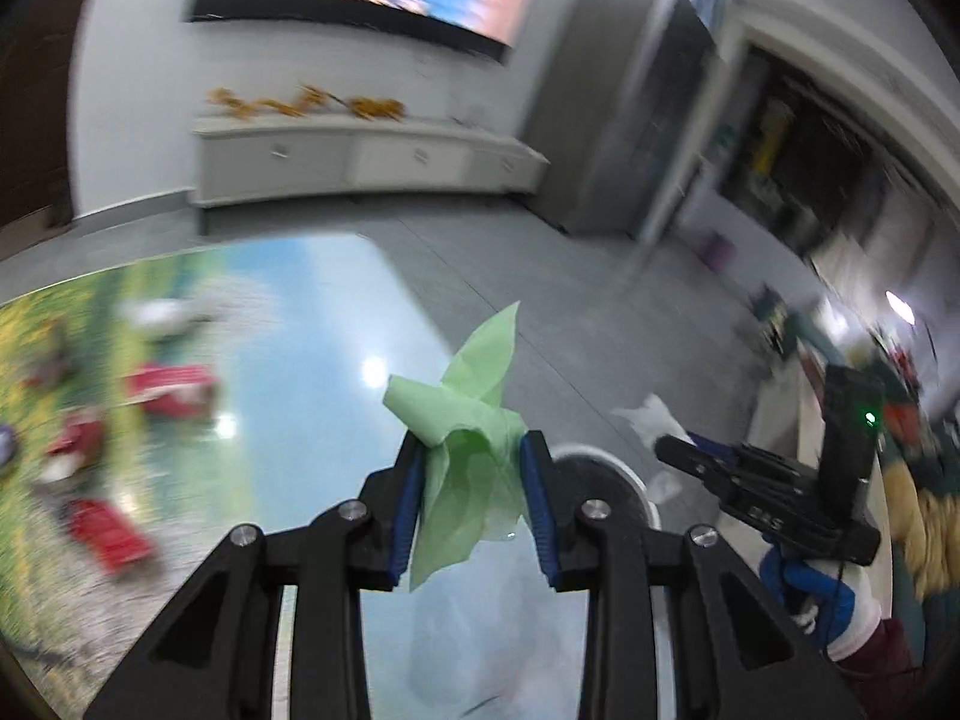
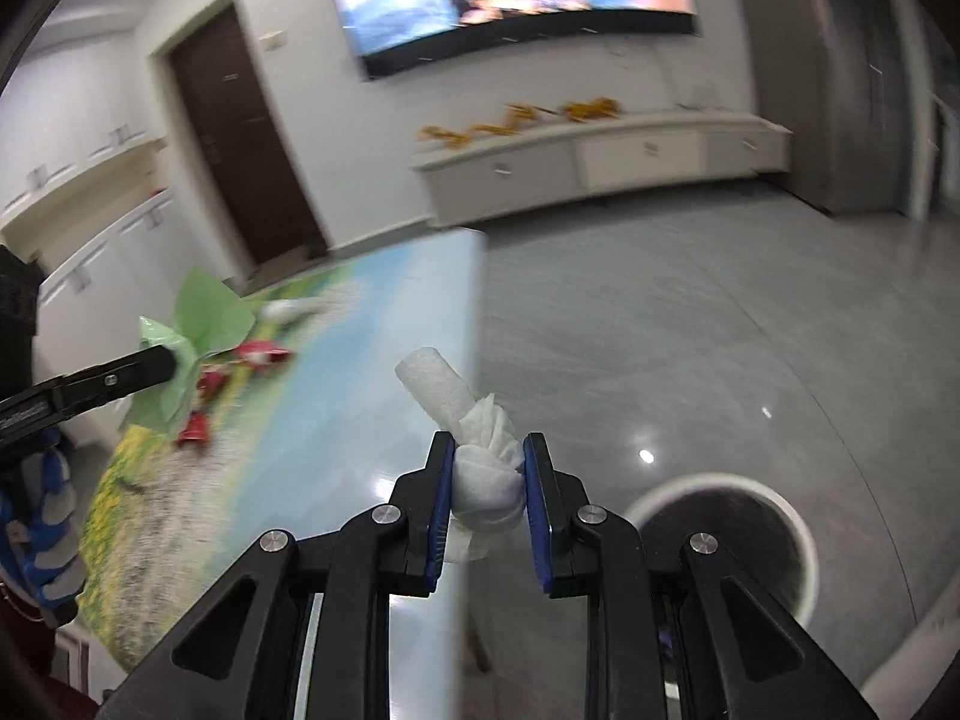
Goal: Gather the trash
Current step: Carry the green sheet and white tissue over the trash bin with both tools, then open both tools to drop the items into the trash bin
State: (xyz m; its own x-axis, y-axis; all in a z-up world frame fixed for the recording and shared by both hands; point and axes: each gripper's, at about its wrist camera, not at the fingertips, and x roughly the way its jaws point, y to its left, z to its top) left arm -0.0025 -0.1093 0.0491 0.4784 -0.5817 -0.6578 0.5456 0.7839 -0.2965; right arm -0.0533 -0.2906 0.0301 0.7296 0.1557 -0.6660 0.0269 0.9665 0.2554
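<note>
Left gripper pinches green wrapper; right gripper clamps white tissue wad. Both 2 loads held above table right edge. Bin on floor, near right. Advice: carry each over rim centre before releasing.

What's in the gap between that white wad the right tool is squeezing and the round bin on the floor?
Only bare grey floor lies between the white paper wad in the right tool and the bin; the right wrist view shows it.
</note>
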